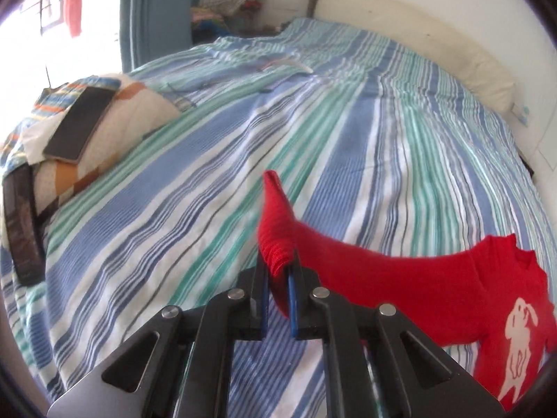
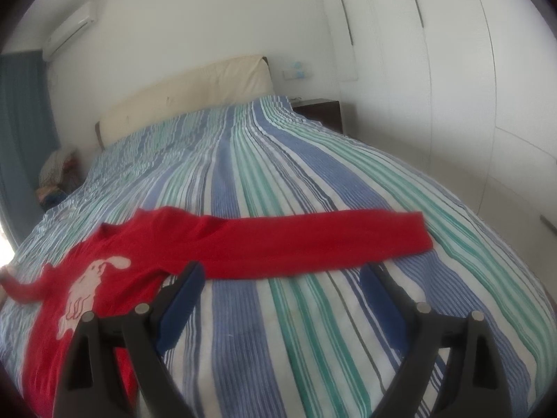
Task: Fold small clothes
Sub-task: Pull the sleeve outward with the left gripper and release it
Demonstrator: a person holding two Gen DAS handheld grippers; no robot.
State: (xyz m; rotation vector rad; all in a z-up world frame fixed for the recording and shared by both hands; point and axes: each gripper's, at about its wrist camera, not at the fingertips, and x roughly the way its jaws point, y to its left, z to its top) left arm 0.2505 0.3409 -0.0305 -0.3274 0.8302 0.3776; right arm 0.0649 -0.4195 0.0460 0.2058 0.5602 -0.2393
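Observation:
A small red sweater (image 1: 435, 289) with a white rabbit print lies on the striped bedspread (image 1: 243, 174). My left gripper (image 1: 277, 264) is shut on the cuff of its left sleeve and holds the cuff lifted off the bed. In the right wrist view the sweater (image 2: 115, 240) lies at the lower left, and its other sleeve (image 2: 313, 240) stretches flat to the right across the bedspread (image 2: 278, 331). My right gripper (image 2: 282, 271) is open and empty, just in front of that sleeve's near edge.
A patterned pillow (image 1: 139, 118) with a dark phone (image 1: 80, 122) on it lies at the left of the bed, with a dark wallet-like object (image 1: 21, 223) beside it. A cream headboard (image 2: 188, 94), a nightstand (image 2: 320, 111) and white wardrobe doors (image 2: 452, 87) surround the bed.

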